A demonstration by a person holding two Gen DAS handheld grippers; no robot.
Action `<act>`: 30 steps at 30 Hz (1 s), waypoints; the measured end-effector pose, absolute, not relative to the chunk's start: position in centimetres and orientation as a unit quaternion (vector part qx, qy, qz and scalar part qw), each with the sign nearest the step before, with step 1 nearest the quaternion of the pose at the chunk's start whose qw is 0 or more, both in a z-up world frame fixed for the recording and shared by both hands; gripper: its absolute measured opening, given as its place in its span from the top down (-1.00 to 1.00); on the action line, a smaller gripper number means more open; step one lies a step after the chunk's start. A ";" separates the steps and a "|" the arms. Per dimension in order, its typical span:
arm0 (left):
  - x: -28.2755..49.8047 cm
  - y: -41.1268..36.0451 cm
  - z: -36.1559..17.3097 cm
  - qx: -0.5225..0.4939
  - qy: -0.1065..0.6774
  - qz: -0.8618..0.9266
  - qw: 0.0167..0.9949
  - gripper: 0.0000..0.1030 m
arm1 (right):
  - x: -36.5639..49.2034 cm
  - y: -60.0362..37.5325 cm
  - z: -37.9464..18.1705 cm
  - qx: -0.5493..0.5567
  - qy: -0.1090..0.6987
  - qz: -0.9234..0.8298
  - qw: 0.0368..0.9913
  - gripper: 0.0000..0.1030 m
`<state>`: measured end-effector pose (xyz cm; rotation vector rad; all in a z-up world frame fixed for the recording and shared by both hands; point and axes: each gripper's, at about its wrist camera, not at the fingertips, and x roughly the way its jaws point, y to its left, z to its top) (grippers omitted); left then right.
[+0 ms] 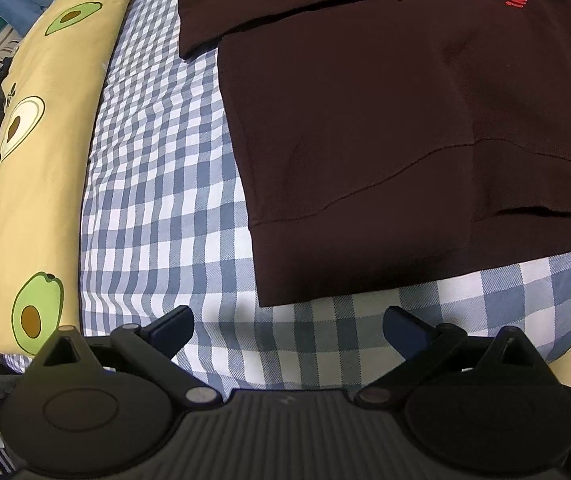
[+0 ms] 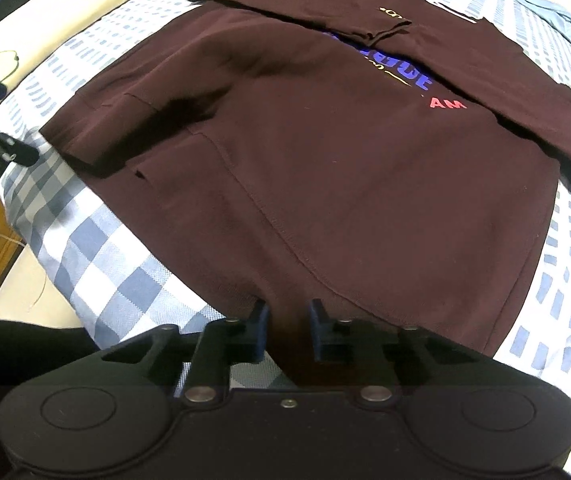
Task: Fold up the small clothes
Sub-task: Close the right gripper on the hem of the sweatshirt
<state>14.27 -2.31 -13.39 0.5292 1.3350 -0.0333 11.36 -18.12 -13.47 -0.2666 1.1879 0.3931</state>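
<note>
Bedding comes first on the left: a yellow avocado-print quilt roll beside the blue-and-white checked sheet. The left gripper hangs with jaws wide apart, holding nothing, just short of the hem of the dark maroon sweatshirt with folded-in sleeves lying flat. The right gripper is pinched on the hem. I'd seat the left on its corner before lifting both evenly.

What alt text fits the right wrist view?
The right gripper pinches the near hem of a dark maroon sweatshirt lying flat on a blue checked sheet. Both sleeves are folded in across the chest, partly covering blue and red lettering.
</note>
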 end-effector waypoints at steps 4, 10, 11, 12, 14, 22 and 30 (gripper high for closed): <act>14.4 -2.5 -13.5 0.246 0.610 -0.020 0.753 -0.99 | 10.9 -18.2 -13.1 -0.147 0.549 0.197 0.799 0.87; 14.1 -2.6 -13.5 0.247 0.599 -0.039 0.760 -0.99 | 9.4 -19.0 -12.6 -0.207 0.537 0.209 0.791 0.89; 14.0 -2.6 -13.6 0.248 0.595 -0.046 0.763 -0.99 | 9.1 -19.3 -12.7 -0.217 0.536 0.209 0.789 0.90; 13.8 -2.6 -13.6 0.251 0.589 -0.056 0.766 -0.99 | 8.8 -19.7 -12.8 -0.224 0.536 0.207 0.787 0.90; 13.4 -2.8 -13.7 0.266 0.578 -0.071 0.768 -0.99 | 8.5 -20.6 -13.1 -0.226 0.544 0.202 0.783 0.92; 13.0 -3.4 -14.7 0.292 0.568 -0.091 0.764 -0.99 | 7.4 -21.8 -13.5 -0.197 0.548 0.183 0.792 0.56; 13.6 -3.4 -14.1 0.278 0.570 -0.082 0.768 -0.99 | 6.4 -19.6 -14.5 -0.241 0.530 0.199 0.788 -0.06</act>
